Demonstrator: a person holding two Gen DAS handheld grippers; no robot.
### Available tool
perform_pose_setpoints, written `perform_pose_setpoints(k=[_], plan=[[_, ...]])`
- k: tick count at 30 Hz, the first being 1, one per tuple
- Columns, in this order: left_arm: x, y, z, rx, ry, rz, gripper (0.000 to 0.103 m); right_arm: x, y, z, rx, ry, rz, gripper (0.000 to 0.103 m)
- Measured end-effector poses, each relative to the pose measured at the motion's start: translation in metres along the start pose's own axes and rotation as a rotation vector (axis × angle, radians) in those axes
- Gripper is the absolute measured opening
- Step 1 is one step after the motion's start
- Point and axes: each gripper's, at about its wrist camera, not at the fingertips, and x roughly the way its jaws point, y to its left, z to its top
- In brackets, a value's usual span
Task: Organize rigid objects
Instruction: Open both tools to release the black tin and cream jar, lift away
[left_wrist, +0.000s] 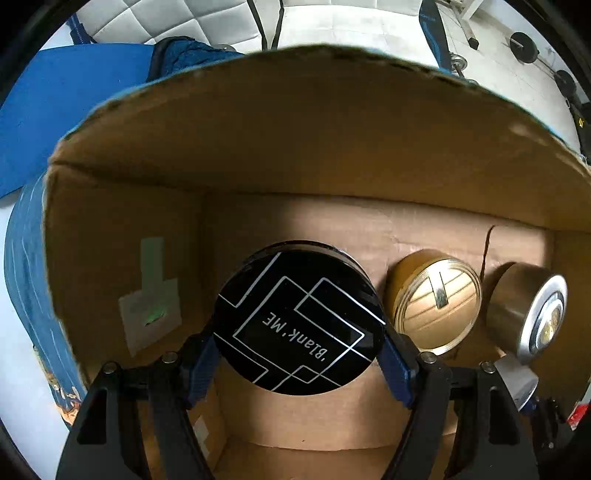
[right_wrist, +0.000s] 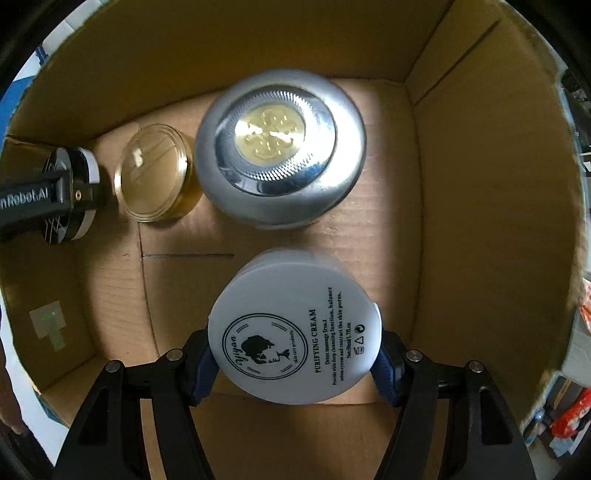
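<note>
Cardboard fills both views: an open cardboard box (left_wrist: 295, 155) with plain brown walls and a creased floor holds everything.

Nearest in the left wrist view, the left gripper (left_wrist: 299, 354) is clamped on a black jar (left_wrist: 299, 321), its blue pads pressed to either side. The jar's glossy lid carries thin white lines and the words "Blank'ME", and it sits low over the box floor; whether it touches the floor cannot be told. Nearest in the right wrist view, the right gripper (right_wrist: 295, 362) holds a white jar (right_wrist: 293, 332), pads against both flanks. Its matte lid has a round black emblem and "PURIFYING CREAM" in black print; the smaller lines are hard to read.

Further in, a gold jar (right_wrist: 155, 173) with a clear lid stands on the box floor, and just beside it a larger silver jar (right_wrist: 280, 158) with a gold medallion in its lid. In the left wrist view the silver jar (left_wrist: 528, 314) is blurred and partly cut off by the gripper frame, with the gold jar (left_wrist: 436, 299) between it and the black jar. A pale tape patch (left_wrist: 149, 295) sticks to the left wall.

Beyond the rim lie a blue mat (left_wrist: 66, 103), white floor tiles and dark round weights (left_wrist: 524, 46).
</note>
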Motion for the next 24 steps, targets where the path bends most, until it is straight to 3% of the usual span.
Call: perform_pose_setpoints(k=[10,14,18,20,22,24], plan=[[-0.001,0.002,0.002,-0.033,0.042,-0.053,0.074,0.013,-0.004,0.009,0.020,0.039,0.010,0.072],[-0.009,0.003,-0.001,-0.049,0.035,-0.080,0.075,0.009,0.000,0.016,0.020,0.054,0.020,0.081],[-0.023,0.004,-0.011,-0.017,0.013,-0.090,0.089,0.004,0.005,0.010,0.008,0.050,0.019,0.087],[-0.030,0.008,-0.019,0.008,-0.012,-0.086,0.095,0.000,0.011,0.003,0.000,0.044,0.023,0.094],[-0.041,0.013,-0.021,0.016,-0.032,-0.110,0.099,-0.005,0.015,-0.003,0.001,0.038,0.050,0.102],[-0.044,0.021,-0.028,0.006,-0.042,-0.142,0.099,-0.011,0.019,-0.010,0.007,0.026,0.054,0.103]])
